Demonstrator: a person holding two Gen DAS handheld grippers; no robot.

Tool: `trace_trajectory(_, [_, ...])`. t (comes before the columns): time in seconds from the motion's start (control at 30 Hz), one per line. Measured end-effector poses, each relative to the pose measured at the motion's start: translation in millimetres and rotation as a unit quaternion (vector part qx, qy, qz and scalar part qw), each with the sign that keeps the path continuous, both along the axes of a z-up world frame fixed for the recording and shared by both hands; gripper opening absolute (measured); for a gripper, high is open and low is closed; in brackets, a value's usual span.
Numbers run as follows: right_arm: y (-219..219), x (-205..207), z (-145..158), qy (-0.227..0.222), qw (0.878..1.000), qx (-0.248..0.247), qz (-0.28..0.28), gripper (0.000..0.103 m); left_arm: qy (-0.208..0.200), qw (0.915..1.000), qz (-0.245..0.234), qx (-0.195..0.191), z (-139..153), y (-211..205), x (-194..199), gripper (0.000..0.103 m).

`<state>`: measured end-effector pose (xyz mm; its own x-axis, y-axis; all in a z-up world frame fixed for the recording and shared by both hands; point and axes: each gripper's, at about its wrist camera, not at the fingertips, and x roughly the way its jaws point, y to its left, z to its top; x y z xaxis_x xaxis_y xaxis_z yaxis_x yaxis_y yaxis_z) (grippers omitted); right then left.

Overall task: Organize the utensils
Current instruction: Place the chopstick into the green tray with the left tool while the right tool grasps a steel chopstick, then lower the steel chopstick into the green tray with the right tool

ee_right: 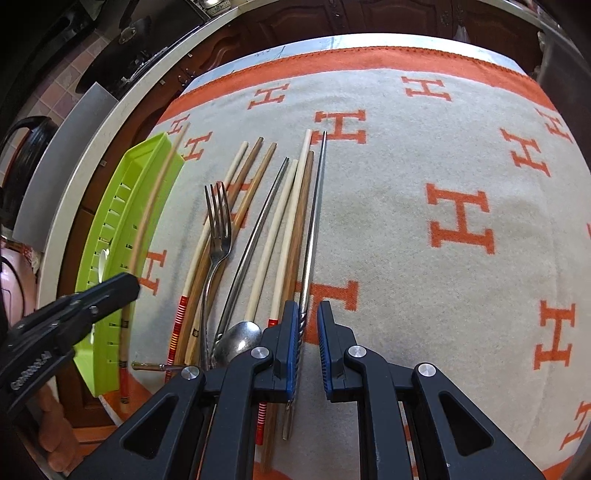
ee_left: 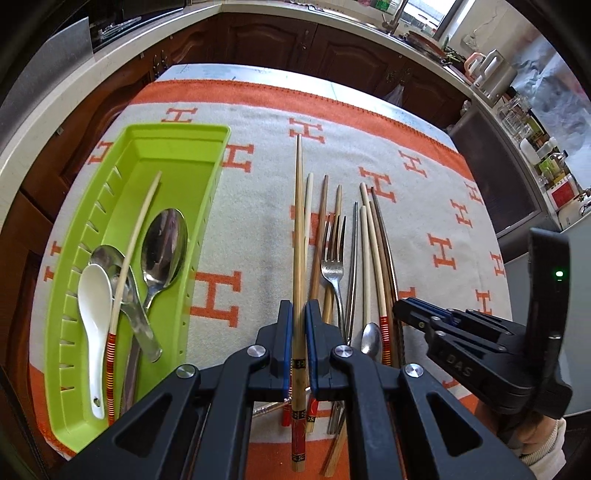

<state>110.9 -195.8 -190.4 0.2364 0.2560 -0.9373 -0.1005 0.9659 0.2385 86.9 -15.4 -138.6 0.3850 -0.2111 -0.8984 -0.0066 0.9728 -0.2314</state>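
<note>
left wrist view: left gripper [ee_left: 299, 325] clamped on a bamboo chopstick [ee_left: 298, 229], just right of the green tray [ee_left: 207, 206]; right gripper [ee_right: 307, 325] narrow, nothing pinched, over the metal chopstick [ee_right: 314, 221].

left gripper [ee_left: 298, 314] clamped, right gripper [ee_right: 307, 321] slightly parted.

Dark wooden cabinets [ee_left: 280, 40] under a pale countertop [ee_left: 122, 48], bright window [ee_left: 428, 14] above, far right

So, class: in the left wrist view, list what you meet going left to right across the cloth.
Green tray → white spoon → chopstick held in the left gripper → fork → right gripper.
</note>
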Motion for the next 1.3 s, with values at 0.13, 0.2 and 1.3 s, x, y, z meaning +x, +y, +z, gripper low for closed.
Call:
trace_trajectory(0.13, [12,4,1,-0.015,0.999,-0.045,0.012,0.01,-0.01,0.9999,0.004,-0.002,14,7,-6,0.005])
trace_trajectory(0.2, [19,7,1,-0.022,0.997,-0.069,0.018,0.01,-0.017,0.9998,0.011,-0.002,21,13,-9,0.005])
trace_trajectory(1.3, [75,-32,108,-0.037,0.993,0.115,-0.014,0.005,-0.024,0.9886,0.109,0.101,11,131,-44,0.048])
